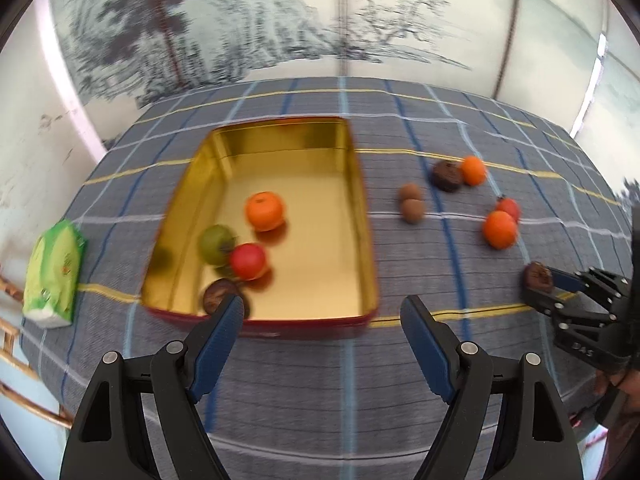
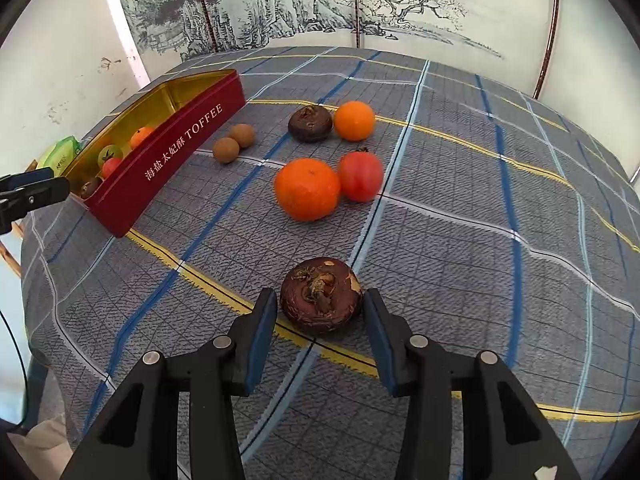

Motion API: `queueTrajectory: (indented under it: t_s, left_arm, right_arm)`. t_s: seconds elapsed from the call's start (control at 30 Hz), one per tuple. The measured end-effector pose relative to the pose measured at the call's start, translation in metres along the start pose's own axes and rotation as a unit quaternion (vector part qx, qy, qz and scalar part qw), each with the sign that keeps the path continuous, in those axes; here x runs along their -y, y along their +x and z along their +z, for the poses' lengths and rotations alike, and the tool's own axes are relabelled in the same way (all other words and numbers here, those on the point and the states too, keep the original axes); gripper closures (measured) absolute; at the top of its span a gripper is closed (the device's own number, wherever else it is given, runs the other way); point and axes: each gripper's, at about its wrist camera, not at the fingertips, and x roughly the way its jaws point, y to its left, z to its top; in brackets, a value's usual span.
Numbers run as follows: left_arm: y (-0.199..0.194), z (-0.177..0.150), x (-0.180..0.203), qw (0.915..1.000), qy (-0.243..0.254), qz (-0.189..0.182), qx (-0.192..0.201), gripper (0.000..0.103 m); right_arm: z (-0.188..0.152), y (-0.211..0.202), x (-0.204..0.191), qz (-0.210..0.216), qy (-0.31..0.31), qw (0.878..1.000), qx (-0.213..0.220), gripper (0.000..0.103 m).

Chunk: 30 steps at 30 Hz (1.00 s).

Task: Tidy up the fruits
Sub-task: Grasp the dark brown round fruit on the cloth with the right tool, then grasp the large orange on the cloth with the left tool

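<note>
Right tool (image 2: 320, 304): fingers apart, flanking dark water chestnut (image 2: 320, 295) on tabletop (image 2: 480, 280).
Left tool (image 1: 322, 316): fingers wide apart, nothing between, near toffee tin (image 1: 362, 216).

left finger (image 1: 219, 322) half hides a blurred dark fruit (image 1: 218, 295).

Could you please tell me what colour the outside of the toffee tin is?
Dark red with white lettering; the toffee tin shows this best in the right wrist view.
</note>
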Motion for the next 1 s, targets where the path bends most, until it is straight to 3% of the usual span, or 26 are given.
queueTrajectory:
  t_s: [0.23, 0.43, 0.7, 0.83, 1.0]
  left_arm:
    - [0.010, 0.011, 0.043, 0.9987, 0.037, -0.034, -0.008, 0.022]
    - [0.014, 0.023, 0.077, 0.9956, 0.069, -0.062, 0.007, 0.022]
    - [0.044, 0.037, 0.118, 0.9909, 0.080, -0.108, -0.009, 0.022]
    - [0.065, 0.044, 0.134, 0.9900, 0.080, -0.114, -0.022, 0.025]
    - [0.091, 0.051, 0.149, 0.9904, 0.073, -0.110, -0.040, 0.039]
  right_arm:
    - [0.003, 0.000, 0.006, -0.018, -0.007, 1.000, 0.003, 0.064]
    - [0.018, 0.001, 0.055, -0.054, 0.033, 0.998, 0.018, 0.064]
    - [0.039, 0.012, 0.109, -0.093, 0.069, 0.993, 0.032, 0.064]
    - [0.031, 0.017, 0.119, -0.087, 0.081, 0.992, 0.031, 0.064]
    - [0.028, 0.016, 0.115, -0.096, 0.070, 0.992, 0.041, 0.064]
